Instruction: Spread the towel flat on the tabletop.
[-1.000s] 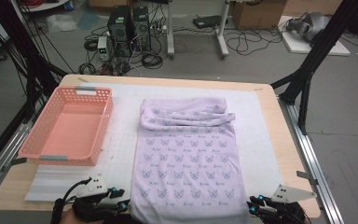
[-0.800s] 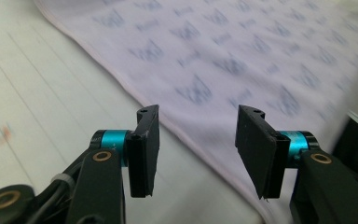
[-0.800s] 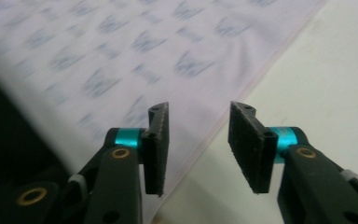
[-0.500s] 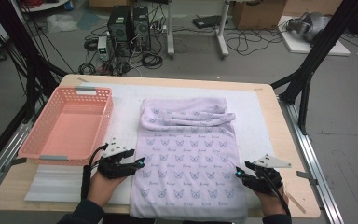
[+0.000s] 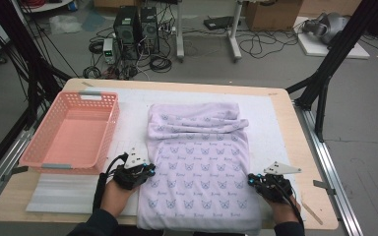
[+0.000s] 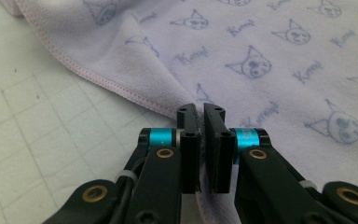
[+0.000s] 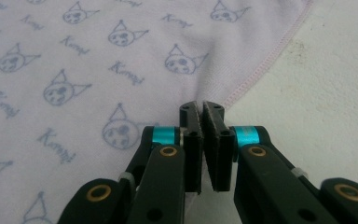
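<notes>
A lilac towel with a cat-face print lies flat on the white mat, its far end folded over into a roll. My left gripper sits at the towel's left hem, near the front. Its jaws have just been closing and now pinch the stitched edge of the towel, as the left gripper view shows. My right gripper is at the right hem. Its jaws have also just closed, and the right gripper pinches the towel at its border.
A pink plastic basket stands empty at the left of the table. The white gridded mat covers most of the wooden tabletop. Cables, computer cases and stands lie on the floor beyond the far edge.
Both hands moved forward from the table's near edge to the towel's two side hems. Both pairs of jaws, open half a second ago, have closed on the cloth.
</notes>
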Motion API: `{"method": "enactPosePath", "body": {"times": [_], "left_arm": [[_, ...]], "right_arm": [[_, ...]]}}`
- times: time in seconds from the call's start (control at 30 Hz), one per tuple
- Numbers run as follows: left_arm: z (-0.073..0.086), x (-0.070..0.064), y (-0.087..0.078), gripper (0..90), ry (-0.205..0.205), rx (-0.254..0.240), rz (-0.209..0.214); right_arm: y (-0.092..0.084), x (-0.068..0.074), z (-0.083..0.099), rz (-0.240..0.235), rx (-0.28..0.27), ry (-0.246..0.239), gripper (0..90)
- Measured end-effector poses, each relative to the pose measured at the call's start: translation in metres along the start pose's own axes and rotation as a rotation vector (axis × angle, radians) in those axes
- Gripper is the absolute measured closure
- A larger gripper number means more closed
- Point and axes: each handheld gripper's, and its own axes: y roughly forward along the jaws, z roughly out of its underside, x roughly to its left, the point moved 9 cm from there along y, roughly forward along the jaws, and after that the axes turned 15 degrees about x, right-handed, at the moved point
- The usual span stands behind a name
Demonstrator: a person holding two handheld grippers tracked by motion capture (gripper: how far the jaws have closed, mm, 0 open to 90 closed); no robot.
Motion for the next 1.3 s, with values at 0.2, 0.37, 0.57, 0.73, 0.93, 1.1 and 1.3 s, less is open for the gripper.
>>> {"method": "enactPosePath", "body": {"times": [0.2,0.37,0.57,0.73,0.93,1.1,1.3], "left_arm": [[0.009,0.002,-0.009,85.5,-0.030,0.012,0.047],[0.014,-0.001,-0.017,85.5,-0.019,0.019,0.062],[0.020,-0.004,-0.026,85.5,-0.024,0.008,0.081],[0.025,-0.008,-0.033,85.6,-0.015,0.003,0.098],[0.033,-0.017,-0.041,85.6,0.001,0.004,0.130],[0.037,-0.020,-0.046,85.5,-0.003,-0.002,0.150],[0.027,-0.009,-0.042,51.1,-0.088,-0.065,0.173]], "right_arm": [[-0.006,0.000,0.007,-0.011,0.010,-0.010,86.8],[-0.013,0.008,0.013,-0.036,0.013,-0.030,86.8],[-0.021,0.017,0.021,-0.046,0.014,-0.049,86.8],[-0.027,0.023,0.027,-0.061,0.020,-0.061,86.8],[-0.035,0.028,0.034,-0.079,0.015,-0.075,86.8],[-0.042,0.033,0.041,-0.090,0.018,-0.082,86.8],[-0.039,0.024,0.028,-0.048,-0.029,-0.036,58.6]]}}
